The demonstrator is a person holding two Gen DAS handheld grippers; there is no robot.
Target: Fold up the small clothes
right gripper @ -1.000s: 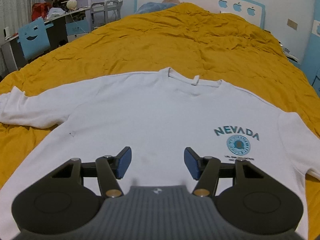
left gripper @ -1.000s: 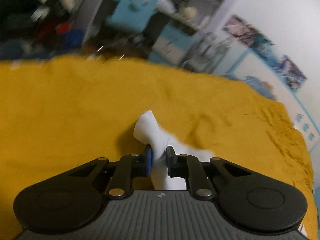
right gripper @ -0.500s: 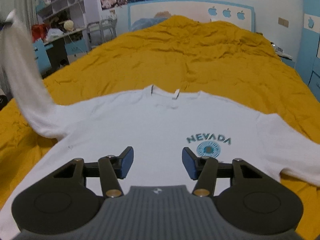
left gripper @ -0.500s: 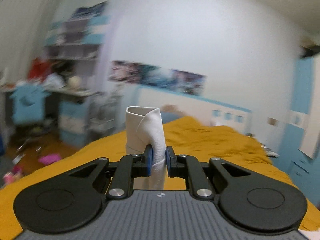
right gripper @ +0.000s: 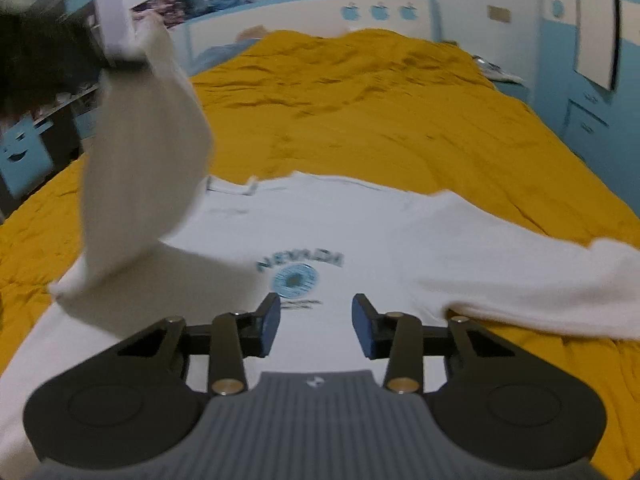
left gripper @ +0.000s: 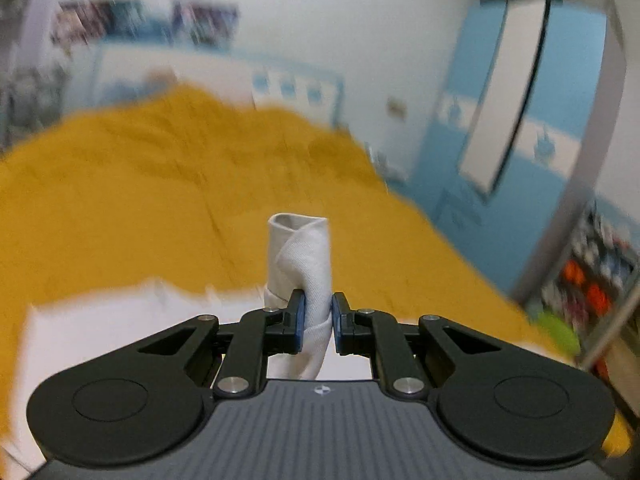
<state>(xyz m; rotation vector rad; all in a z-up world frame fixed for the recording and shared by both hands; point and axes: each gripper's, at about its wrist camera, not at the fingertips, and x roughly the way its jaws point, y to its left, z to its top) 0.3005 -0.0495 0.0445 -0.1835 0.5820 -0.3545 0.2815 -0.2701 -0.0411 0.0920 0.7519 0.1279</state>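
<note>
A white long-sleeved shirt (right gripper: 360,232) with a blue NEVADA print lies spread on the mustard bedspread (right gripper: 360,92). My left gripper (left gripper: 318,322) is shut on the cuff of its left sleeve (left gripper: 300,256), which stands up rolled between the pads. In the right wrist view that sleeve (right gripper: 144,168) hangs lifted above the shirt's left side, with the left gripper a dark blur at the top left. My right gripper (right gripper: 316,330) hovers over the shirt's lower front, its jaws closing with nothing between them. The other sleeve (right gripper: 540,280) lies flat to the right.
A blue and white headboard (right gripper: 320,20) stands at the far end of the bed. A blue wardrobe (left gripper: 520,128) is on the right, and a desk with a blue chair (right gripper: 24,152) on the left. Bare bedspread lies beyond the shirt.
My left gripper has lifted the sleeve cuff off the bed and swung it over the shirt. My right gripper has shifted right across the shirt and its jaws have narrowed.
</note>
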